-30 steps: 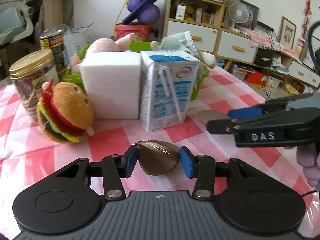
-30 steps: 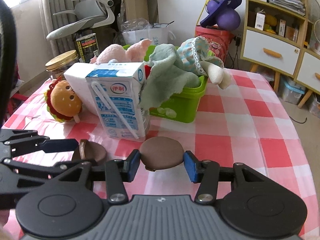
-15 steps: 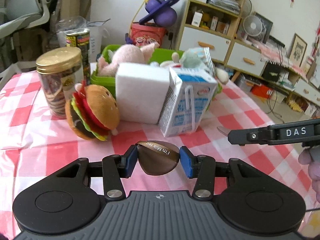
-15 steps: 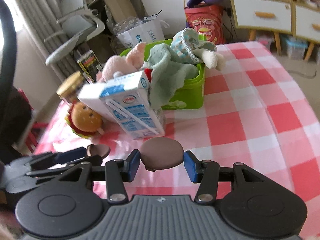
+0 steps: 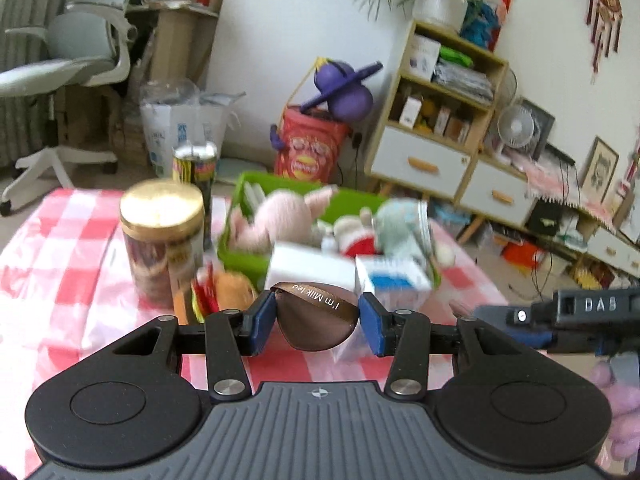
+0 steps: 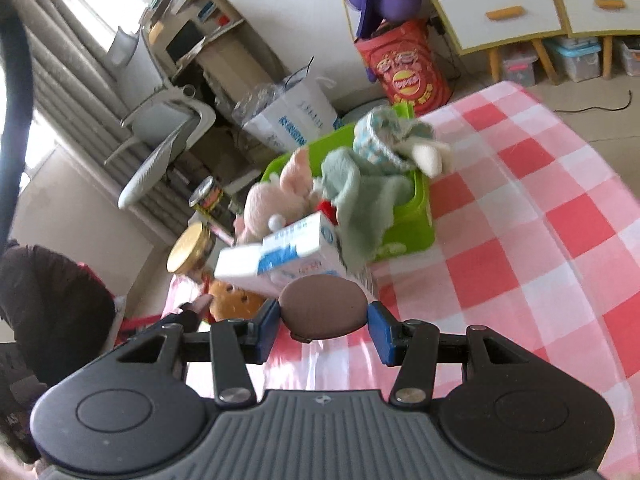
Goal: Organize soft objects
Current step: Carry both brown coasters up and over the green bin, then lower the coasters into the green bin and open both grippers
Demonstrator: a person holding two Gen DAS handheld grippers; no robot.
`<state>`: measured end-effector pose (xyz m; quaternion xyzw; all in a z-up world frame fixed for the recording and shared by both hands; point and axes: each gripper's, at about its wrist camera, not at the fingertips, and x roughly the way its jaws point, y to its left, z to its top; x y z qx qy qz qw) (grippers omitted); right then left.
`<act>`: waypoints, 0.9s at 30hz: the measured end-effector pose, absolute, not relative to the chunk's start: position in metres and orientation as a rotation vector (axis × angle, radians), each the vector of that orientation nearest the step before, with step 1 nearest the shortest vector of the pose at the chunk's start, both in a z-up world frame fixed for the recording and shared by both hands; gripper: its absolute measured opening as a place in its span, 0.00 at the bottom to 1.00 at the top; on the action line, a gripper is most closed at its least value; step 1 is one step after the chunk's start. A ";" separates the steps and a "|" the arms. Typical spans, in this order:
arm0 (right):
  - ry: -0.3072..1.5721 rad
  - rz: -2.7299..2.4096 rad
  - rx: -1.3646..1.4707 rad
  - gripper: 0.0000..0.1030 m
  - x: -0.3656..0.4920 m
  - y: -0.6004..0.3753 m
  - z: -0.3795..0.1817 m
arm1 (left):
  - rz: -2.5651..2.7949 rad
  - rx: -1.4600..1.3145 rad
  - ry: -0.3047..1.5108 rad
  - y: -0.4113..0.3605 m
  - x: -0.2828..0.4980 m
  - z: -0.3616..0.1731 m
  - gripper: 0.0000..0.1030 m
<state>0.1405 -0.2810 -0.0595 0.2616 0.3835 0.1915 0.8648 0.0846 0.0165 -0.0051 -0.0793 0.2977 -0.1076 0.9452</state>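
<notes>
Aloft, each gripper, left (image 5: 318,318) and right (image 6: 322,314), pinches a brown pad above the checkered table (image 6: 540,240).

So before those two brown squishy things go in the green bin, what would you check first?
1. Left gripper clamped on the ribboned brown pad: ok.
2. Right gripper clamped on the plain brown pad: ok.
3. Both pads lifted off the checked tablecloth: ok.
4. Room in the green bin: not ok, plush toys and cloth pile above the rim.
5. Path to the bin: not ok, the milk carton stands in front of it.
</notes>
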 end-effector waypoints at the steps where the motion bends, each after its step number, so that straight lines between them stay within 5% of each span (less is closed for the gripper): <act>1: 0.796 0.396 0.553 0.31 0.142 -0.282 -0.056 | -0.219 -0.166 0.604 0.018 0.089 0.000 0.45; 12: 0.728 0.399 0.636 0.31 0.189 -0.281 -0.027 | -0.258 -0.177 0.625 0.012 0.150 0.028 0.46; 27: 0.773 0.417 0.658 0.31 0.281 -0.263 -0.059 | -0.360 -0.002 0.791 -0.027 0.242 -0.008 0.47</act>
